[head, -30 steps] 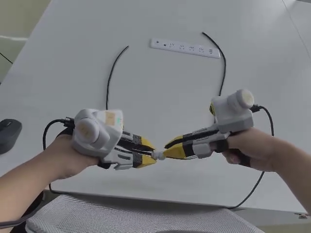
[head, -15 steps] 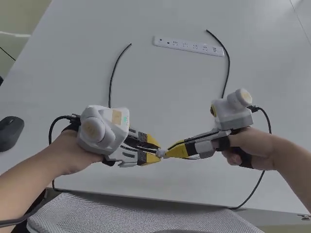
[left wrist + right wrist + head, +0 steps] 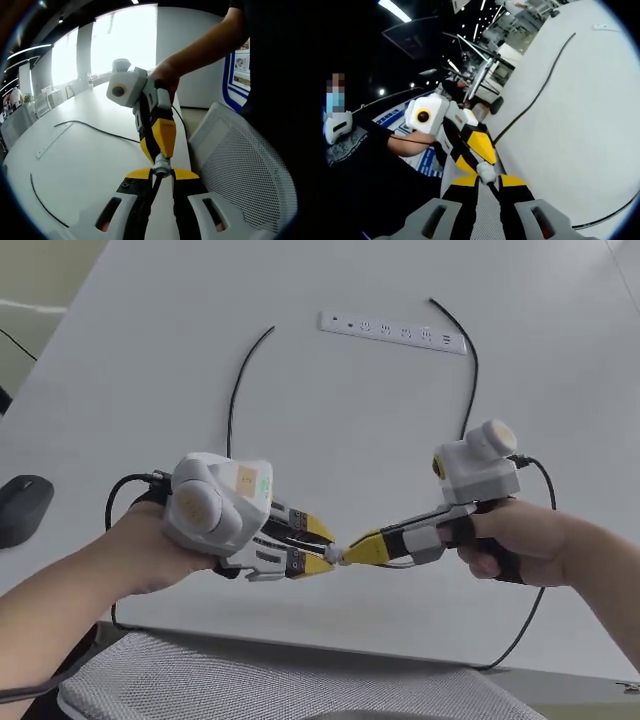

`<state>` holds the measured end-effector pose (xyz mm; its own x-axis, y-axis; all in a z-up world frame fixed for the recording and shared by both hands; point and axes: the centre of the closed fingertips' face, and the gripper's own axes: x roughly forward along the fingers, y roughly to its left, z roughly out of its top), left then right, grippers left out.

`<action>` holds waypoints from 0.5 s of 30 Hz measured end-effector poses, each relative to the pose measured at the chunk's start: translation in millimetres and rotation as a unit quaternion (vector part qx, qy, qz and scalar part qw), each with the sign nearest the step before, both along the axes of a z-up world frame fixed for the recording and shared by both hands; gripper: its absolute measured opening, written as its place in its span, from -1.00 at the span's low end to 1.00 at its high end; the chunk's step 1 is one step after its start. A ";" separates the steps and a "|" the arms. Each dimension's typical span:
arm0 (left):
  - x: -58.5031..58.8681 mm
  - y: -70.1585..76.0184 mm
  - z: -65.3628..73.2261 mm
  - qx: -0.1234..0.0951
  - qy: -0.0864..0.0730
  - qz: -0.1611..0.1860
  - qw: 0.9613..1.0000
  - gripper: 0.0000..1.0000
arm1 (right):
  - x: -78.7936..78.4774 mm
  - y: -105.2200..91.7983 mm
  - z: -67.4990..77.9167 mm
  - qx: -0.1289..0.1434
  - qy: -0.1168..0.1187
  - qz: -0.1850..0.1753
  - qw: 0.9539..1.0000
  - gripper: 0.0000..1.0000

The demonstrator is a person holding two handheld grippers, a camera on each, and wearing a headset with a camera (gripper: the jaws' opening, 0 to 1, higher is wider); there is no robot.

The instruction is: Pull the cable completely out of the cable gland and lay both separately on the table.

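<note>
Little differs from a second ago. The left hand-held gripper (image 3: pixel 322 552) and the right hand-held gripper (image 3: pixel 360 547) are still tip to tip in the lower middle of the head view, held in the air over the near edge of the counter (image 3: pixel 350 430). The whole view has slid a little, and the power strip (image 3: pixel 392 332) with it, so the small shift of the meeting point is mostly the camera's. The right one's yellow tips look drawn closer together than they were.

The cable gland (image 3: pixel 341 557) is a small, rounded, whitish-grey piece. It sits exactly where the two sets of tips meet, clear of the counter. In the left gripper view it shows at lower centre, just above that gripper's own yellow tips. From it a thin dark cable (image 3: pixel 153 191) runs down between the jaws, so the cable is still in the gland.

The left hand-held gripper's jaws are narrowed to a slim gap with the cable caught between them. The right hand-held gripper's tips come to a point pinched on the gland's far side. In the right gripper view the gland lies between that gripper's own yellow tips at lower centre, with a short dark length below it.
</note>
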<state>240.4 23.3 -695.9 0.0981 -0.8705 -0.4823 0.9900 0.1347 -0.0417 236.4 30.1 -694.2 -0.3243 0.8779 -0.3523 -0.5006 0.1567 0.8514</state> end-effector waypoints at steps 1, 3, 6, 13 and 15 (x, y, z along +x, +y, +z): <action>0.2 0.0 -0.4 0.002 -0.004 -0.001 1.000 -0.70 | -0.4 0.1 0.2 0.000 0.001 0.001 1.000 -0.80; -0.7 -0.7 -0.8 0.003 -0.002 -0.002 1.000 -0.70 | -1.5 -0.1 -0.2 0.000 0.000 0.005 1.000 -0.80; -1.1 -1.5 -0.9 0.002 0.001 0.000 1.000 -0.70 | -2.3 -1.4 0.1 0.000 -0.013 0.011 1.000 -0.81; -4.9 -4.8 -0.9 -0.004 0.020 -0.002 1.000 -0.70 | -6.5 -6.0 0.5 -0.002 -0.088 0.045 0.995 -0.84; -4.5 -4.9 -1.6 -0.003 0.020 -0.002 1.000 -0.70 | -5.7 -6.0 0.5 -0.002 -0.110 0.048 0.993 -0.85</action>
<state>235.9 18.4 -697.6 0.0746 -0.8741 -0.4799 0.9881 0.1296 -0.0825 230.8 24.1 -693.7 -0.3209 0.8453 -0.4272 -0.6877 0.1022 0.7188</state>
